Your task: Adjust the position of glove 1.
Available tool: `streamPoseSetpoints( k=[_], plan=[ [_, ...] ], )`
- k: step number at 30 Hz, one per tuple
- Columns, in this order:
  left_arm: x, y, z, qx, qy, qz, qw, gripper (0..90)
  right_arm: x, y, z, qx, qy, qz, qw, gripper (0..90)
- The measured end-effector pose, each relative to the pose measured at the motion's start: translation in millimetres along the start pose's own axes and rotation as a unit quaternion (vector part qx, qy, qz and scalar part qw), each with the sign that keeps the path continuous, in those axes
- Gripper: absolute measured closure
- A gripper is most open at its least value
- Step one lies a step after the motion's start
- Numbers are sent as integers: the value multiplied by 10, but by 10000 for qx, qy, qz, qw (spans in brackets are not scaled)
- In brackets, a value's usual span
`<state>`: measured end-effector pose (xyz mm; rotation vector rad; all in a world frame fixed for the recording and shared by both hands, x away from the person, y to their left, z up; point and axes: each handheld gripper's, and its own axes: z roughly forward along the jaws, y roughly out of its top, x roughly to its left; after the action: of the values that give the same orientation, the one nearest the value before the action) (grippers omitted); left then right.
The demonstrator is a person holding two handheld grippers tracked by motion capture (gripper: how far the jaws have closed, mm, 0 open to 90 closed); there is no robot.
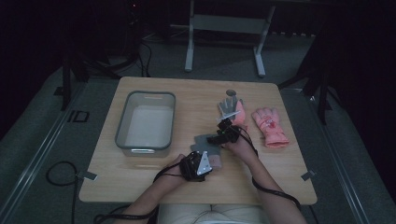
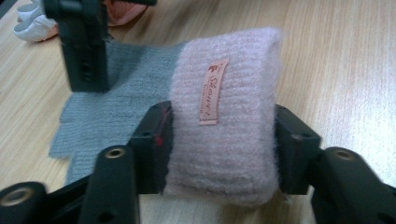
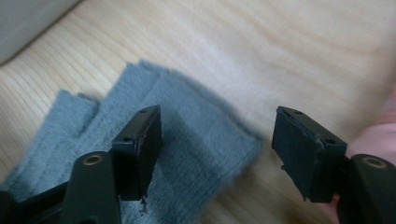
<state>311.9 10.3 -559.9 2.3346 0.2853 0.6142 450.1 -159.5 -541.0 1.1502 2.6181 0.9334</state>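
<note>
Right of one grey bin [image 1: 122, 122] lie three gloves: the grey-and-pink knit glove [image 2: 224, 121] clamped at its cuff by the left gripper [image 2: 219, 149], two others beyond; the right gripper [image 3: 217, 149] gapes over its fingers.

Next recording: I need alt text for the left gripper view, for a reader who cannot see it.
The left gripper clamps the fuzzy pink knitted cuff of a grey knitted glove between its two black jaws, a small orange label facing the camera. The grey part lies flat on the light wooden table behind, with the right gripper standing over it.
</note>
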Motion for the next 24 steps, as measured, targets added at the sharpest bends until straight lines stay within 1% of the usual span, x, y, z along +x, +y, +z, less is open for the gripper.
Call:
streamPoseSetpoints(
  k=[1,2,3,4,5,6,7,8,9,10,12,13,14,15,16,17,18,19,21,22,23,24],
  plan=[
    [31,1,-12,4,-89,-86,9999,517,1,-6,0,15,10,26,10000,327],
    [68,-1,-20,-13,-184,-215,9996,545,-5,-11,2,34,44,86,9999,349],
    [108,-5,-29,-14,-284,-300,9991,573,-10,-17,3,62,146,170,9997,367],
    [138,-10,-34,-22,-373,-354,9987,595,-9,-24,0,50,180,181,9997,367],
    [160,-13,-36,-22,-428,-383,9983,613,-9,-24,-3,65,197,186,9996,383],
    [173,-14,-36,-25,-469,-414,9980,626,-10,-20,-10,105,263,211,9994,424],
    [189,-15,-37,-28,-509,-431,9978,638,-4,-17,-13,133,317,250,9991,429],
    [199,-15,-38,-21,-536,-445,9976,647,8,-16,-9,140,372,236,9989,460],
    [210,-16,-39,-15,-569,-464,9973,655,15,-14,-12,188,484,272,9983,532],
    [214,-18,-38,-24,-574,-476,9972,659,20,-13,-6,212,625,362,9972,549],
    [219,-19,-39,-26,-594,-484,9971,665,40,-13,7,212,739,415,9962,607],
    [219,-20,-39,-24,-594,-493,9970,667,47,-10,14,232,829,487,9951,609],
    [220,-18,-40,-15,-592,-484,9971,669,53,-8,19,228,852,509,9948,624],
    [224,-13,-43,14,-599,-479,9971,670,59,-6,25,246,901,525,9942,657],
    [224,-13,-43,14,-599,-479,9971,672,63,-3,28,232,1009,566,9930,669],
    [227,-3,-43,29,-599,-549,9967,675,70,3,20,222,1006,582,9930,691],
    [233,2,-46,49,-603,-577,9965,678,76,10,1,160,1014,559,9931,704],
    [237,9,-53,68,-587,-582,9966,682,88,18,-27,51,995,495,9938,711],
    [245,10,-72,49,-594,-544,9967,689,116,42,-101,-145,1003,466,9938,717],
    [273,-2,-85,28,-648,-590,9961,690,127,52,-130,-176,1006,459,9937,719],
    [292,-2,-93,50,-652,-626,9959,692,148,66,-171,-233,980,403,9941,720],
    [300,6,-104,56,-635,-614,9961,693,161,78,-203,-269,962,371,9943,721]
  ],
)
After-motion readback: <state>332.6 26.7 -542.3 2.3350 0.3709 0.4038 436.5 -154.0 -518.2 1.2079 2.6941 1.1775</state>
